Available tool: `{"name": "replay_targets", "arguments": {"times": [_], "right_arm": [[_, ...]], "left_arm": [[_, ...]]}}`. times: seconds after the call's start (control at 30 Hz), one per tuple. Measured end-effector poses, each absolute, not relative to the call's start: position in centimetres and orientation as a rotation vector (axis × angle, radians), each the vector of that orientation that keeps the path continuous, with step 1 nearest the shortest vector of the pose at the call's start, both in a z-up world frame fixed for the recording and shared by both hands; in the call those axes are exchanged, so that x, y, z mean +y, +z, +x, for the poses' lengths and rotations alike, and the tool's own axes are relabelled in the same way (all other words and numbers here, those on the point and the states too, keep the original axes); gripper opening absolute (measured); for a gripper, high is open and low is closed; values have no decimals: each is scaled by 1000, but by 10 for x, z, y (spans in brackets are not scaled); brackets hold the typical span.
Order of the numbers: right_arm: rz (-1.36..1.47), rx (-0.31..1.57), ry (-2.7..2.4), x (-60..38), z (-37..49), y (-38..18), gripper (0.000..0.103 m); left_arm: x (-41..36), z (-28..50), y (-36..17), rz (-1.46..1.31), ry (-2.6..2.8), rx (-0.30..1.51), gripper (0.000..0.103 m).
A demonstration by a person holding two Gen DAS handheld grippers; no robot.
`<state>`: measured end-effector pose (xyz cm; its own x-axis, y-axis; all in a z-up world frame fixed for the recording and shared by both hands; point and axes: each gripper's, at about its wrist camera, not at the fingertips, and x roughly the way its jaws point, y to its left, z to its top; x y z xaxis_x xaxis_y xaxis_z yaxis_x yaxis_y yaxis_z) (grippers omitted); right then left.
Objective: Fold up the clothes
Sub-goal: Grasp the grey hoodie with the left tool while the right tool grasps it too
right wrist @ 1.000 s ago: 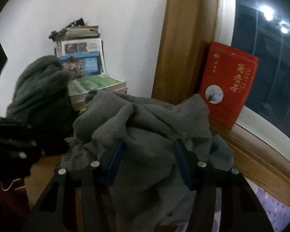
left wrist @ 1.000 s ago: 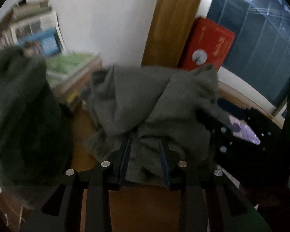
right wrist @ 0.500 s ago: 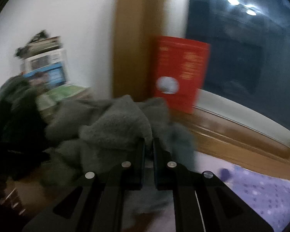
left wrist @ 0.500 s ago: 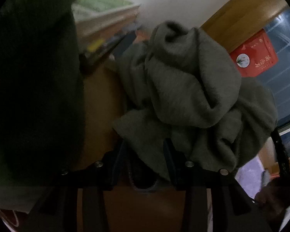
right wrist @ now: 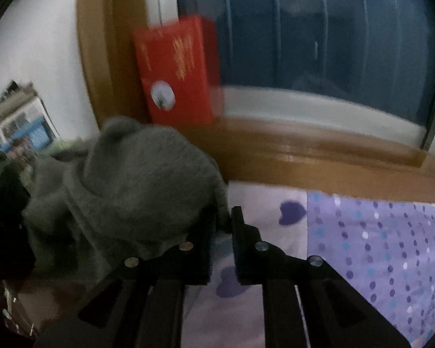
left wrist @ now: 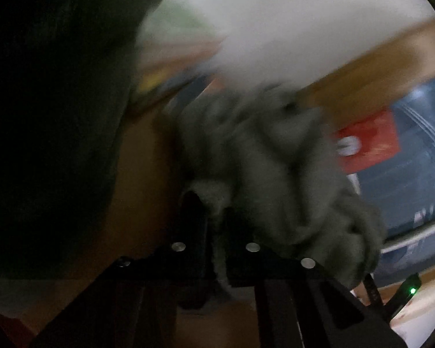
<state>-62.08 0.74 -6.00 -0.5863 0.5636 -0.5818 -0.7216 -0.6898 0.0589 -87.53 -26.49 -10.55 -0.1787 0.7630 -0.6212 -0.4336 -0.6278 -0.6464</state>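
Two black grippers sit at the bottom of their views, each pinching the same grey fleece garment. At the lower centre of the left wrist view the left gripper has its jaws nearly together with a fold of the cloth caught between them, and the rest of the garment bulges up and to the right of the fingers in a blurred heap. At the lower centre of the right wrist view the right gripper has its jaws close together on an edge of the fleece, whose bulk mounds to the left of the fingers, centre left of the frame. Under and to the right of that gripper lies a purple dotted bedsheet. A dark green cloth fills the left side of the left wrist view, close to the lens. Beyond the garment a wooden sill runs across, with a red box standing on it against the wooden frame beside a dark window. At the far left edge a stack of books stands before a white wall.
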Motion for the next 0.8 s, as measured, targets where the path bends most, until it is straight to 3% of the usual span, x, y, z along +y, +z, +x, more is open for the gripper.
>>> {"name": "replay_targets", "arguments": {"times": [0.03, 0.17, 0.23, 0.4, 0.53, 0.67, 0.8], "right_arm": [[-644, 363, 2256, 2, -616, -53, 20], [-515, 351, 2357, -23, -608, -24, 60], [-509, 343, 2494, -41, -615, -9, 70], [-520, 539, 2921, -74, -636, 12, 73], [-665, 272, 3002, -107, -649, 3, 73], [-694, 222, 3036, -120, -658, -9, 73], [-638, 13, 3014, -141, -690, -14, 73]], "left_arm": [[-264, -863, -88, -1195, 1911, -379, 7], [-261, -826, -39, -960, 1907, -228, 7], [-257, -808, -18, -850, 1886, -151, 7], [-247, -803, 2, -767, 1836, -134, 7], [-242, -808, 12, -737, 1804, -161, 7], [-241, -802, 32, -692, 1806, -160, 6], [-241, -792, 50, -642, 1812, -145, 6]]}}
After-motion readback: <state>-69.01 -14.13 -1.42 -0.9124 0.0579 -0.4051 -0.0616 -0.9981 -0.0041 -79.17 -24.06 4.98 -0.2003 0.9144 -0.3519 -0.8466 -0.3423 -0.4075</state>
